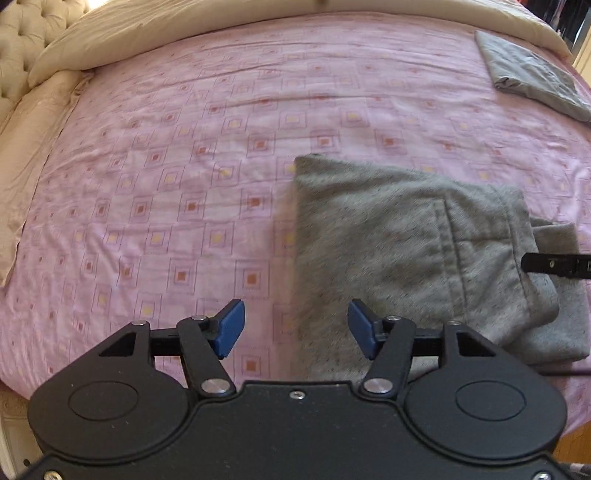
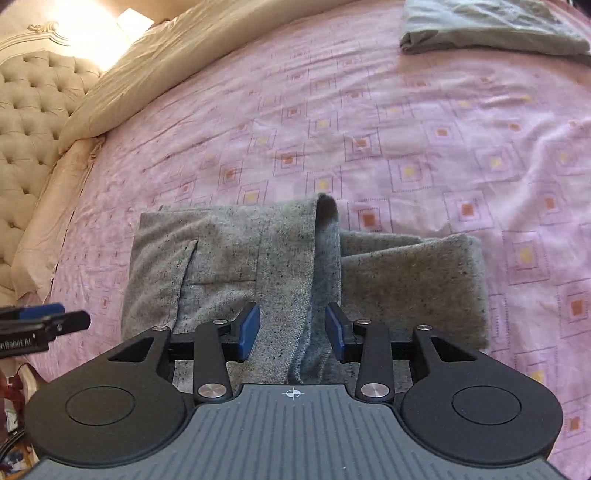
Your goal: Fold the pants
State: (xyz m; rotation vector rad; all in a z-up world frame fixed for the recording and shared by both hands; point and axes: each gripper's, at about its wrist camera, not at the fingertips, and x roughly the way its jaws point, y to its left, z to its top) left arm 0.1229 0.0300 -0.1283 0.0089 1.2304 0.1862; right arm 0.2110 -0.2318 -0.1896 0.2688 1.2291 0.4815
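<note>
Pants (image 2: pixel 258 266) lying folded on the bed (image 2: pixel 406 140), long axis running side to side. Right gripper (image 2: pixel 291 326) hovering directly over the middle fold, jaws parted, gripping nothing, cloth merely showing beneath. Left gripper (image 1: pixel 295 325) hanging off the folded end, likewise parted and empty. Sitting well beyond, a second folded garment (image 2: pixel 491 33).

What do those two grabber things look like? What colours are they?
Both are black plastic with round bumps on each side and shiny silver screws. The left gripper and the right gripper each have two blue pads as fingertips. The right one has a grey ribbed plate with a small white crosshair mark.
</note>
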